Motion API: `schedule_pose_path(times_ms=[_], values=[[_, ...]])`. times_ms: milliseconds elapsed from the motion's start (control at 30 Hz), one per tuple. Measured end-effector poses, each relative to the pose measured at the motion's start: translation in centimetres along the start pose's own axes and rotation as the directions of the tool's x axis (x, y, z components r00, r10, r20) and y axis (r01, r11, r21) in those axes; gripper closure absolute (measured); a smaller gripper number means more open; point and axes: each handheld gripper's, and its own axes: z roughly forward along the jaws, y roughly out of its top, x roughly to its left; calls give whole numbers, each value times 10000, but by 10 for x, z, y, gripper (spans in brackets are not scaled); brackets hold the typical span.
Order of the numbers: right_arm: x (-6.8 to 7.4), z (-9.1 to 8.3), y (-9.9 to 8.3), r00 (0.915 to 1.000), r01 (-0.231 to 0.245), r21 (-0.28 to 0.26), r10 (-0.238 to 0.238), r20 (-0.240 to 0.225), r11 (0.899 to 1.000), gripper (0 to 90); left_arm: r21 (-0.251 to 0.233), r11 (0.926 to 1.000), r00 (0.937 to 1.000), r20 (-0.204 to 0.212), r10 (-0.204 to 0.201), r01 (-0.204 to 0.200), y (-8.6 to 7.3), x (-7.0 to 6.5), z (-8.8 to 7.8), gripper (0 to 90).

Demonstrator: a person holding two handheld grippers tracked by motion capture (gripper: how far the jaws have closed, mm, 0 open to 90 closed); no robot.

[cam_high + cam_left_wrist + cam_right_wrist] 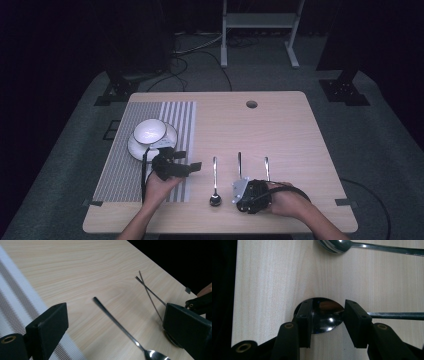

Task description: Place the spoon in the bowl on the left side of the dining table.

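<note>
While the high view hides it under the right gripper (243,186), the right gripper view shows those jaws pinching a spoon bowl (325,316) flat on the pale wooden table (280,125). The left gripper (196,165) hangs spread beside a striped mat (120,175) — dark room beyond.

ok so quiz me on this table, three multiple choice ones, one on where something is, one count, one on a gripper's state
1. Where is the white bowl?
A. on the plate on the striped mat
B. between the spoons
C. at the table's right edge

2. How many cutlery handles lie on the bare wood?
A. one
B. three
C. five

3. What is the right gripper doing?
A. hanging wide open in the air
B. shut on a spoon's bowl
C. holding the plate

Answers:
1 A: the white bowl sits on the plate on the striped mat.
2 B: three handles lie side by side.
3 B: the right gripper has its jaws against both sides of the spoon.
</note>
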Motion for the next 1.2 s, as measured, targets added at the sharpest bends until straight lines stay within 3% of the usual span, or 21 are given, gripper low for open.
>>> schedule_pose_path(times_ms=[400, 733, 900, 1033, 1200], values=[[0, 0, 0, 9999, 101, -37, -101, 3, 9999, 581, 511, 9985, 9988, 467, 170, -194, 17, -20, 42, 67], [0, 0, -2, 9999, 117, -160, -117, 4, 9998, 581, 991, 9946, 9950, 914, -404, 313, 32, -25, 82, 144], [0, 0, -2, 9998, 203, -144, -203, 15, 9997, 581, 1127, 9935, 9938, 1069, -294, 173, 34, -29, 94, 220], [0, 0, -2, 9998, 199, -170, -199, 39, 9997, 581, 1272, 9918, 9888, 1459, -329, 142, 36, -32, 108, 352], [1, 0, -3, 9998, 211, -269, -209, 72, 9994, 581, 1337, 9910, 9880, 1523, -266, 61, 33, -35, 119, 464]])
